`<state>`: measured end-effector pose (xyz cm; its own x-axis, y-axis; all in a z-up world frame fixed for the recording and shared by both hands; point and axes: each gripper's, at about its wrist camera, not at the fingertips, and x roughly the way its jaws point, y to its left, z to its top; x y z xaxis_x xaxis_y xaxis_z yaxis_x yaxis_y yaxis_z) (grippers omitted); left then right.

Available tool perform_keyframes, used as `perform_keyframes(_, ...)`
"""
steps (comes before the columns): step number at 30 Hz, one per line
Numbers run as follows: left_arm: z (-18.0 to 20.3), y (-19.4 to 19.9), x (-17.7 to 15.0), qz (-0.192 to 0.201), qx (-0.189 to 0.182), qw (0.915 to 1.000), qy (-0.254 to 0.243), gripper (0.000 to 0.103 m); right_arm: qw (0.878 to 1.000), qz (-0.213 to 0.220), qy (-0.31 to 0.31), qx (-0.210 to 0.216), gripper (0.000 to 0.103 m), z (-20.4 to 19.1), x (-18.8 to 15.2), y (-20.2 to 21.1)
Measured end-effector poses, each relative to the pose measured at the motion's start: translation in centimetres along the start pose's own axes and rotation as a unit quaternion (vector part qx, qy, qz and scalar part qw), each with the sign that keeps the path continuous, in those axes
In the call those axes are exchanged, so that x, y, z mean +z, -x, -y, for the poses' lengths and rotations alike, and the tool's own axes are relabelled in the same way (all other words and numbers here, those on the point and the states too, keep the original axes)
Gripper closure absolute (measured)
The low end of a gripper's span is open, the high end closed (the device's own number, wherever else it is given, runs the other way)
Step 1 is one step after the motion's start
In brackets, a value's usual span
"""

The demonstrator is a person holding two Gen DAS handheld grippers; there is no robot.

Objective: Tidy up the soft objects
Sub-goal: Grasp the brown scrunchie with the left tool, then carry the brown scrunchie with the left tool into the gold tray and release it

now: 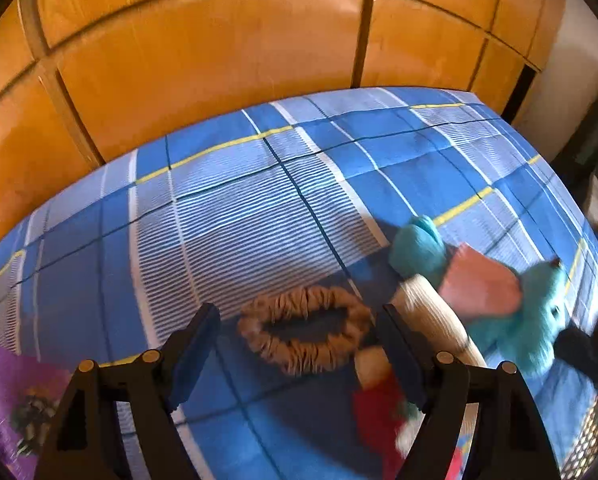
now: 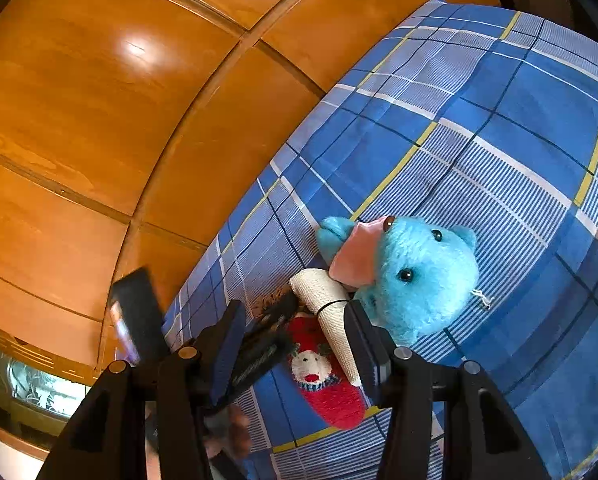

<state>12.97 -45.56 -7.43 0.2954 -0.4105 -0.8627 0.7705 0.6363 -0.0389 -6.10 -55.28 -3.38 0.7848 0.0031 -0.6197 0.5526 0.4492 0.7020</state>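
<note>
A tan scrunchie (image 1: 304,330) lies flat on the blue plaid bedsheet (image 1: 259,208), directly ahead of the left gripper (image 1: 295,354), whose jaws stand wide apart and hold nothing. Just to its right lie a cream sock (image 2: 331,308), a red sock (image 2: 327,384) and a blue teddy bear (image 2: 423,276). The right gripper (image 2: 299,352) is also spread wide and empty above them. Behind the bed stands an orange wooden wardrobe (image 1: 203,40).

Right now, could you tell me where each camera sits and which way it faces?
Left wrist: on the left gripper, looking down its open fingers across the bed at a scrunchie, wardrobe behind.
Right wrist: on the right gripper, open, tilted, facing the teddy.
Shared: teddy, cream sock, red sock, bed, wardrobe.
</note>
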Motion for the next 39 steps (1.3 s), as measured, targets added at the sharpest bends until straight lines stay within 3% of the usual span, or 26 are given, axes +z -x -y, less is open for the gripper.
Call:
perform_keyframes(3, 0.5, -2.0, 0.3, -0.026, 0.0, 0.9996, -0.007, 0.024, 1.0, 0.001, -0.005, 0.001, 0.051, 0.2, 0.0, 0.0)
perform_keyframes(5, 0.3, -2.2, -0.1, -0.02, 0.002, 0.9998, -0.005, 0.035, 1.0, 0.003, -0.009, 0.0, 0.051, 0.4, 0.1, 0.0)
perform_keyframes(7, -0.1, -1.5, -0.6, -0.01, -0.006, 0.9999, -0.001, 0.074, 1.0, 0.004, -0.006, 0.001, 0.051, 0.4, 0.1, 0.1)
perform_keyframes(9, -0.9, -0.8, -1.5, -0.012, -0.016, 0.9998, 0.007, 0.09, 1.0, 0.002, 0.008, -0.001, 0.052, -0.1, 0.0, 0.0)
perform_keyframes(14, -2.9, 1.1, -4.8, -0.01, -0.023, 0.9993, 0.029, 0.09, 0.998, -0.017, 0.058, -0.001, 0.065, -1.8, -0.6, -0.7)
perform_keyframes(19, -3.5, 3.8, -9.0, -0.006, -0.021, 0.9993, 0.029, 0.09, 0.989, -0.073, 0.127, -0.007, 0.065, -4.0, -2.2, -2.6)
perform_keyframes(26, -4.5, 6.4, -13.6, 0.006, -0.039, 0.9978, 0.053, 0.09, 0.964, -0.137, 0.209, -0.091, 0.064, -5.4, -5.0, -6.1)
perform_keyframes(31, -4.7, 7.3, -15.2, 0.014, -0.048, 0.9975, 0.051, 0.09, 0.943, -0.142, 0.245, -0.176, 0.064, -5.0, -5.7, -8.0)
perform_keyframes(34, -5.0, 7.8, -16.1, 0.021, -0.054, 0.9969, 0.052, 0.09, 0.919, -0.159, 0.285, -0.222, 0.066, -5.0, -6.7, -9.5)
perform_keyframes(35, -5.0, 8.0, -16.3, 0.023, -0.055, 0.9969, 0.052, 0.09, 0.913, -0.155, 0.297, -0.23, 0.074, -5.2, -6.9, -9.6)
perform_keyframes(37, -5.1, 8.5, -16.7, 0.024, -0.054, 0.997, 0.05, 0.092, 0.912, -0.151, 0.303, -0.232, 0.082, -5.3, -7.1, -9.5)
perform_keyframes(39, -5.2, 8.9, -16.8, 0.02, -0.056, 0.997, 0.049, 0.092, 0.914, -0.154, 0.296, -0.229, 0.082, -4.9, -7.0, -9.4)
